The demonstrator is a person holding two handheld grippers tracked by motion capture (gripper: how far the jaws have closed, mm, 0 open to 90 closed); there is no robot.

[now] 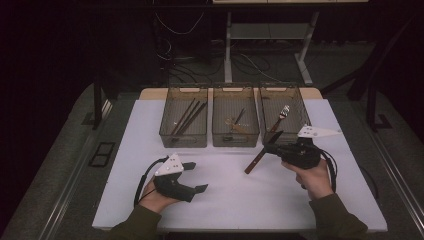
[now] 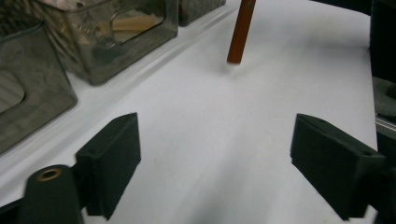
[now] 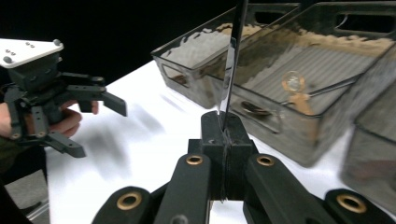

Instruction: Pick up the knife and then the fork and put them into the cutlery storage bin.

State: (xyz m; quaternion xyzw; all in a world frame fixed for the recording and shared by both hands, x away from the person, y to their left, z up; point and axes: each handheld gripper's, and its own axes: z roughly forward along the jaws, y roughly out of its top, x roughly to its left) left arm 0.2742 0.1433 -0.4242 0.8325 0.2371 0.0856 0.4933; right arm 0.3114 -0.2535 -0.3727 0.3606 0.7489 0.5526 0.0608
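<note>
The right tool (image 1: 278, 146), at the centre right of the high view, is pressed together on the blade of a knife (image 1: 262, 152). In the right gripper view the blade (image 3: 232, 70) rises from between the shut jaws toward the top of the frame. In the high view the knife's brown handle slants down to the lower left, its end just above the white bench (image 1: 235, 200) or touching it; which of the two I cannot tell.

The left tool (image 1: 190, 177), at the lower left of the high view, is spread wide with nothing between its jaws. In its own view the handle end (image 2: 240, 32) hangs at the top centre of the frame, well apart from the jaws.

Three clear bins stand in a row across the upper middle of the high view. The left bin (image 1: 183, 137) holds long dark sticks, the middle bin (image 1: 235, 137) a small utensil, the right bin (image 1: 265, 102) a fork (image 1: 281, 116).

The step in hand looks like sorting: the knife is picked up and has to go into a bin. The next move probably calls for lifting it over a rim, the handle clearing the wall, then lowering it and opening the jaws. Which bin suits the knife is not clear.
</note>
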